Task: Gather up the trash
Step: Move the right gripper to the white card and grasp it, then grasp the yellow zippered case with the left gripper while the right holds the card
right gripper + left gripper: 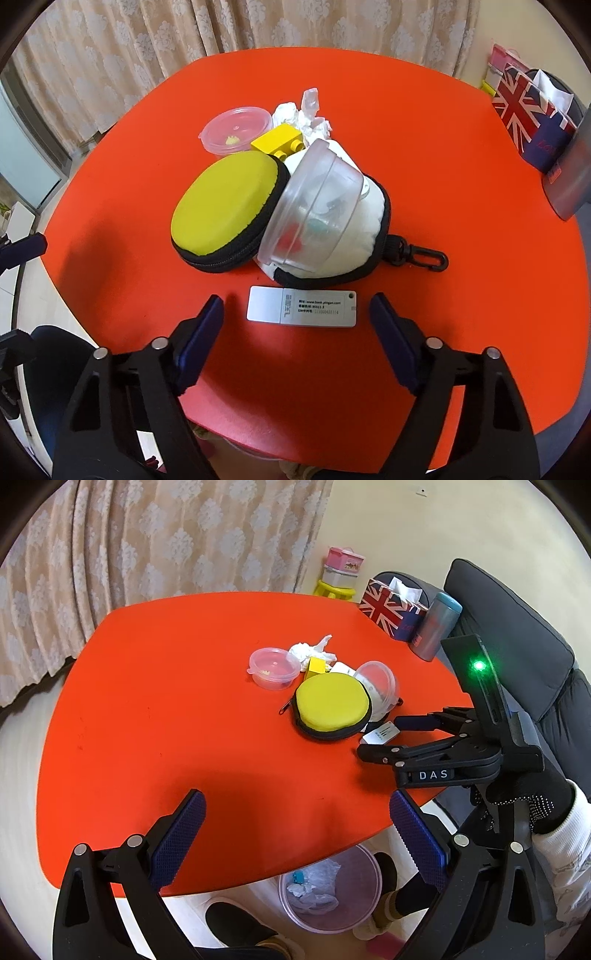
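— Nearest to us, the left claw (297,834) hangs spread wide over the bench's (147,701) near edge, holding nothing; the bin (330,888) sits on the floor just under that edge.

— And the trash itself?

— Mid-bench: a crumpled tissue (301,116) behind the clear tub (234,129) and the yellow brick (279,143), toward the far edge. In front of those, a yellow zip case (225,212) with a tipped plastic container (314,218) lying across a white pouch (364,240).

— Then the right claw?

— The right claw (295,314) is apart too, and empty, straddling a silver USB stick (301,306) near the near edge. I doubt that stick is trash.

— So how would you do it?

— I'd lift over the case, come down on the tissue from above, pinch its high folds, and keep clear of the brick beside it. The tipped container looks ready to roll if nudged.
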Tool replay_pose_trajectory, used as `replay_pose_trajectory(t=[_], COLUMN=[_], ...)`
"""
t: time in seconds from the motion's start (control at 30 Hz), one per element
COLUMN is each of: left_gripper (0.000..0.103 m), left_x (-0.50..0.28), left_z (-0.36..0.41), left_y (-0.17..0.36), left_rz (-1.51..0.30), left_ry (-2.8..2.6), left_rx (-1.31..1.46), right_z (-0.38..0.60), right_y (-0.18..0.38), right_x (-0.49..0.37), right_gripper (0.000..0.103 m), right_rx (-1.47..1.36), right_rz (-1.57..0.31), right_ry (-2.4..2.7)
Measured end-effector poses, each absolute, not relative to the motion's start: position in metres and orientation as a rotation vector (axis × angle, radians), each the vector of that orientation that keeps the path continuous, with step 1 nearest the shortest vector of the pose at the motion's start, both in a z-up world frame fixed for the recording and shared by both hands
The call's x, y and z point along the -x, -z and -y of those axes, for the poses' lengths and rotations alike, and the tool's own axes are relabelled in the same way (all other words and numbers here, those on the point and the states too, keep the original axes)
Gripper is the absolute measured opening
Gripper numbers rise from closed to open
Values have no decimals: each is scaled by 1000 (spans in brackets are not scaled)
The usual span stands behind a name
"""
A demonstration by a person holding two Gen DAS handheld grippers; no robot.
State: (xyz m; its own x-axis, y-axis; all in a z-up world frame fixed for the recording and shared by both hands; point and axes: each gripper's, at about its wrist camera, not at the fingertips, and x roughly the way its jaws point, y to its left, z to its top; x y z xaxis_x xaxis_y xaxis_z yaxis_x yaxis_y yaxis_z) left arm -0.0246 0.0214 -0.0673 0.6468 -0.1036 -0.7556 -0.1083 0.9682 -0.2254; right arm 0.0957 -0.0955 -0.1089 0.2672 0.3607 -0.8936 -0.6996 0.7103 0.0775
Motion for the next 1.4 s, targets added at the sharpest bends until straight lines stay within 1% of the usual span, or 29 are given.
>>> replay_pose_trajectory(t=[0.03, 0.07, 0.1, 0.4, 0.7, 0.87, 1.4], left_gripper=[96, 96, 96, 96, 96, 96, 96], left_x=[25, 25, 25, 20, 7, -8, -66], left_z=[-22, -21, -21, -17, -13, -11, -17], left_y=[68, 68, 68, 64, 56, 55, 72], left_rz=[-870, -871, -871, -868, -858, -864, -936], left_ry=[-2, -1, 0, 8, 22, 51, 92], left_rx=[261, 261, 261, 249, 224, 228, 337], right_z=[96, 96, 97, 105, 128, 140, 166], right_y=[109, 108, 108, 106, 76, 62, 50], right_x=[-96, -95, -96, -95, -88, -87, -90], right_gripper=[65, 62, 58, 57, 57, 57, 57], right_rx=[374, 382, 384, 370, 335, 314, 275], right_rz=[-1075, -1068, -1065, -1064, -1037, -1030, -1013], right_ry=[-731, -723, -721, -743, -790, -810, -802])
